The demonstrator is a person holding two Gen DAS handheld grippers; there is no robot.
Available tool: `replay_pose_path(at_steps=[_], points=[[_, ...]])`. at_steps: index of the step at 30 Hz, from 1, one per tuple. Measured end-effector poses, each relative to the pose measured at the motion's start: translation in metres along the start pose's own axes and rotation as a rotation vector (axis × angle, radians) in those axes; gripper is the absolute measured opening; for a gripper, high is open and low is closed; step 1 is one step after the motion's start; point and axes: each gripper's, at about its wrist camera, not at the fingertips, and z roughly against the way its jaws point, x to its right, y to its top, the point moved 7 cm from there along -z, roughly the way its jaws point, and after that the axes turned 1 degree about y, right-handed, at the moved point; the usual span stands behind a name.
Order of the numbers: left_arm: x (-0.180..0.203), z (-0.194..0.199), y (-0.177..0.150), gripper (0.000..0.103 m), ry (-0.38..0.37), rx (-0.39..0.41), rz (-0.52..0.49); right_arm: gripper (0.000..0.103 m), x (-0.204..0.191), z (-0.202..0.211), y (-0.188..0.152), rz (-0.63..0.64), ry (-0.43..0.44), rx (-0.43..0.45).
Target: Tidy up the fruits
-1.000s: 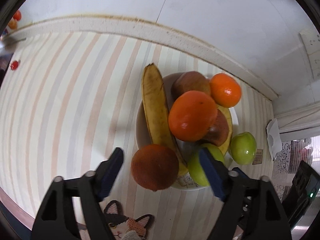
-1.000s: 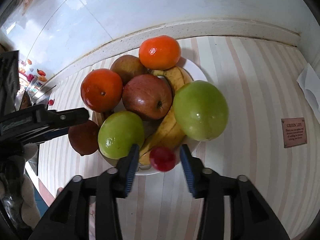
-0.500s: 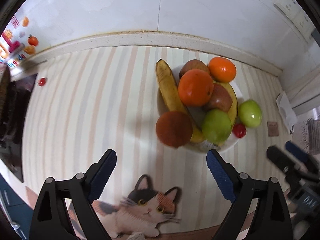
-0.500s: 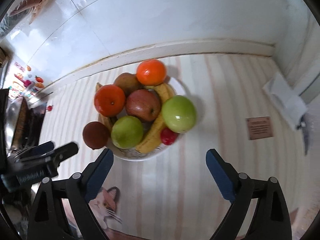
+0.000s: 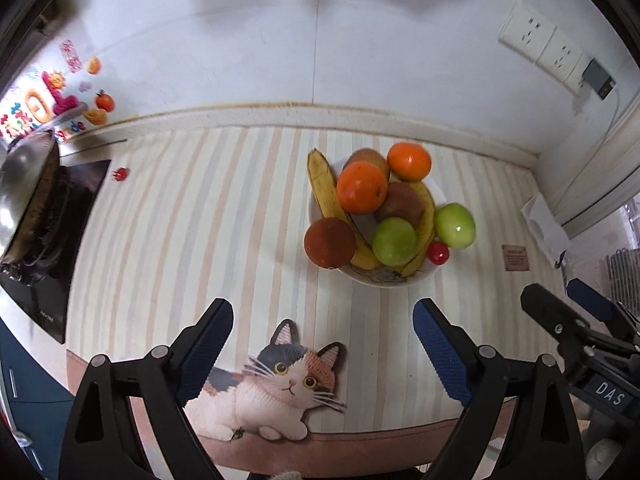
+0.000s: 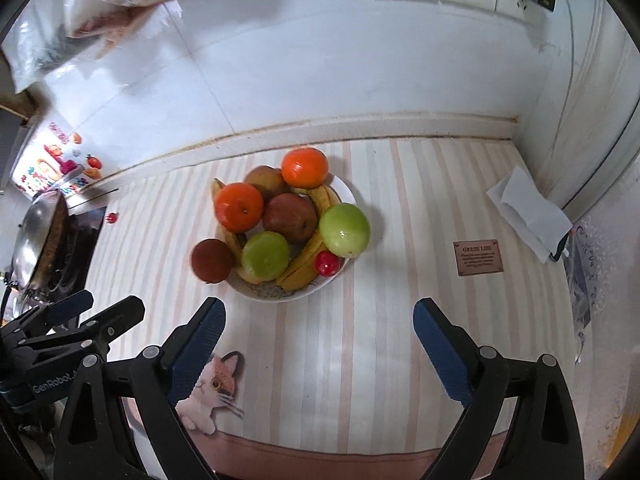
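A white bowl [image 5: 400,280] [image 6: 280,294] on the striped mat is piled with fruit: two oranges [image 5: 362,187] [image 6: 239,206], two green apples [image 5: 395,241] [image 6: 344,229], a red apple [image 6: 289,217], bananas [image 5: 324,194], a brown round fruit [image 5: 329,242] [image 6: 212,260] at the rim and a small red fruit [image 5: 437,253] [image 6: 327,263]. My left gripper [image 5: 322,344] is open and empty, well in front of the bowl. My right gripper [image 6: 318,340] is open and empty, also in front of it.
A stove with a pan [image 5: 28,200] stands at the left. A small red item [image 5: 121,174] lies on the mat beside it. A folded paper [image 6: 528,212] and a brown label [image 6: 478,258] lie at the right. A cat picture [image 5: 280,388] marks the mat's front edge.
Both grippers have pulled back from the bowl and opened wide. The small red fruit, between the right fingers a second ago, now rests at the bowl's rim.
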Motion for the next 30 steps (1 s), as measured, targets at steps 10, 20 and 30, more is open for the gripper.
replay_pose_path(at_steps=[10,20,30], points=[[-0.017,0.089,-0.025,0.092,-0.008,0.147,-0.021,0.099,-0.031,0.092,-0.027,0.034,-0.030,0.142],[-0.045,0.160,-0.076,0.092,-0.006,0.256,-0.071,0.101,-0.069,0.183,-0.095,0.037,-0.089,0.268],[-0.057,0.216,-0.129,0.092,-0.027,0.309,-0.081,0.102,-0.095,0.256,-0.162,0.023,-0.089,0.327]])
